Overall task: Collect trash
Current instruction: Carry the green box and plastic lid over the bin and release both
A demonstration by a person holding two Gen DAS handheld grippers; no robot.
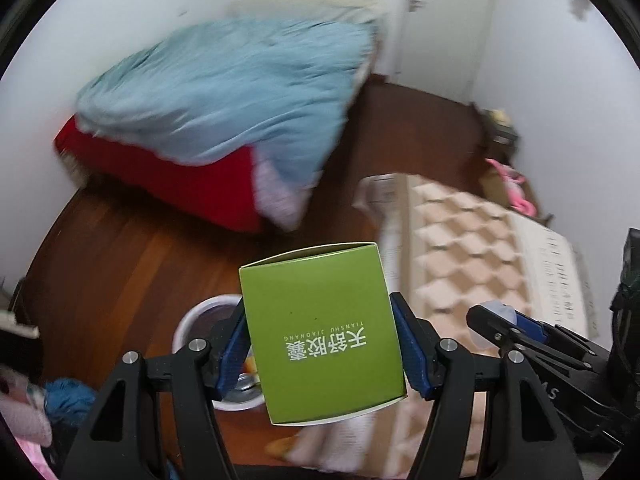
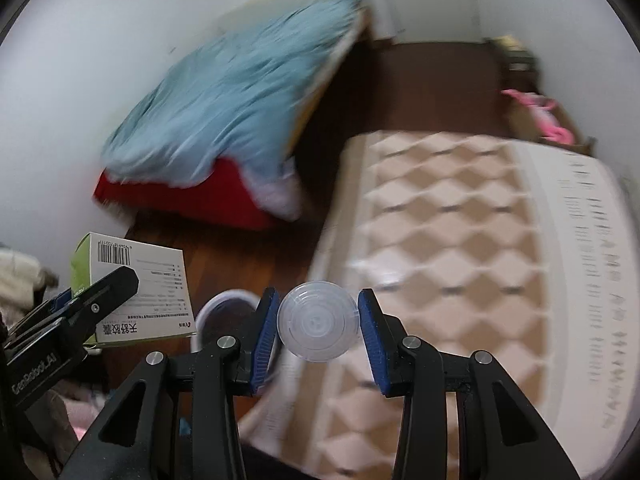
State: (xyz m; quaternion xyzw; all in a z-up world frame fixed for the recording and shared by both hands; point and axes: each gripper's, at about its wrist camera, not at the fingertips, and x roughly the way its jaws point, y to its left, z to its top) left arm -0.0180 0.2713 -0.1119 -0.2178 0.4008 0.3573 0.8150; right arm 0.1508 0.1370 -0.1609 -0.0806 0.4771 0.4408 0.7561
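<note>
Pinching green carton (image 1: 322, 336) with white lettering, left tool (image 1: 320, 344), right tool (image 2: 318, 326) clamping clear ribbed lid (image 2: 317, 322)

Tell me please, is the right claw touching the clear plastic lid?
Touching. In the right wrist view the right claw has both blue pads pressed against opposite edges of the clear plastic lid, with no gap visible on either side.
</note>
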